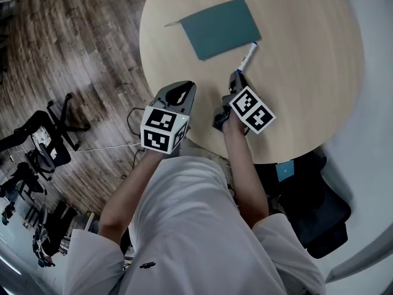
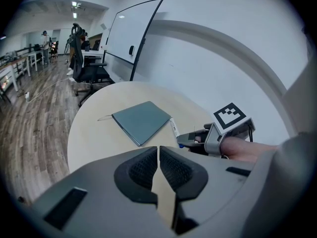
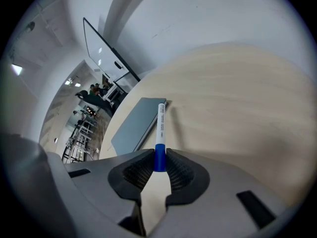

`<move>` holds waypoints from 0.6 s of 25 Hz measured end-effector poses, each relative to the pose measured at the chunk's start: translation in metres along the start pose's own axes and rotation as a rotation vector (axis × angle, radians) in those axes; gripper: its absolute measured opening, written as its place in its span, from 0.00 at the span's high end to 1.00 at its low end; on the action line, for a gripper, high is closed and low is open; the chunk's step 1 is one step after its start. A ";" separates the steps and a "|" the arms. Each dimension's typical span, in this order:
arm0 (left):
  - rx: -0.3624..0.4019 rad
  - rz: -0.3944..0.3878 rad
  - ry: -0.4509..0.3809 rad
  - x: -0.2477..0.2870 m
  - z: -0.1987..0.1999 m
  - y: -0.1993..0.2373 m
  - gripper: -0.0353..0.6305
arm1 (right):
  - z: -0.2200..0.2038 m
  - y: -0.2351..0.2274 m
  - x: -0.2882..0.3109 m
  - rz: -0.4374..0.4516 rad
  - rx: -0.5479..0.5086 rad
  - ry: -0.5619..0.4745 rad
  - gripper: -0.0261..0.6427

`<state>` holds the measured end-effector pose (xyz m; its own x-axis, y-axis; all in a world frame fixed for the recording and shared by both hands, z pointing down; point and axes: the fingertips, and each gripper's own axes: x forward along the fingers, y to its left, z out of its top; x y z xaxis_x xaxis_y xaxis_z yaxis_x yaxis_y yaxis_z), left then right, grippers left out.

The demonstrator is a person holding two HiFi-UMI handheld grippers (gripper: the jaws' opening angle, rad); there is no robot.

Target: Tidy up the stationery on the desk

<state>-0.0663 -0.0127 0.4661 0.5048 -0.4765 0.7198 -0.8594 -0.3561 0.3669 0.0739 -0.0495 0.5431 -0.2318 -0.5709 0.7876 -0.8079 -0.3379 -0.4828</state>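
Matt wooden table [image 1: 307, 72]; notebook [image 1: 221, 28] cover seemingly matt.

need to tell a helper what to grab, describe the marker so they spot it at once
Find the round wooden table; a teal notebook lies flat on it. By the notebook's corner is the marker, a thin white stick whose blue end sits between the fingers of the right gripper. It is the only slim white-and-blue thing; the notebook is broad and flat.

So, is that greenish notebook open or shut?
Shut: the notebook lies flat on the table with only its plain cover showing and no pages spread.
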 end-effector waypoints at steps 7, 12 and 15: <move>0.012 -0.012 0.009 0.005 -0.002 -0.010 0.90 | 0.003 -0.022 -0.016 -0.021 -0.223 0.016 0.82; 0.017 -0.024 0.020 0.014 -0.001 -0.019 0.90 | 0.014 -0.058 -0.023 -0.102 -0.311 0.011 0.82; 0.021 -0.032 0.025 0.021 0.000 -0.025 0.90 | 0.018 -0.078 -0.024 -0.141 -0.316 0.020 0.82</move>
<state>-0.0344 -0.0134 0.4717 0.5296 -0.4448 0.7223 -0.8408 -0.3882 0.3774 0.1521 -0.0231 0.5550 -0.1139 -0.5194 0.8469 -0.9598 -0.1625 -0.2288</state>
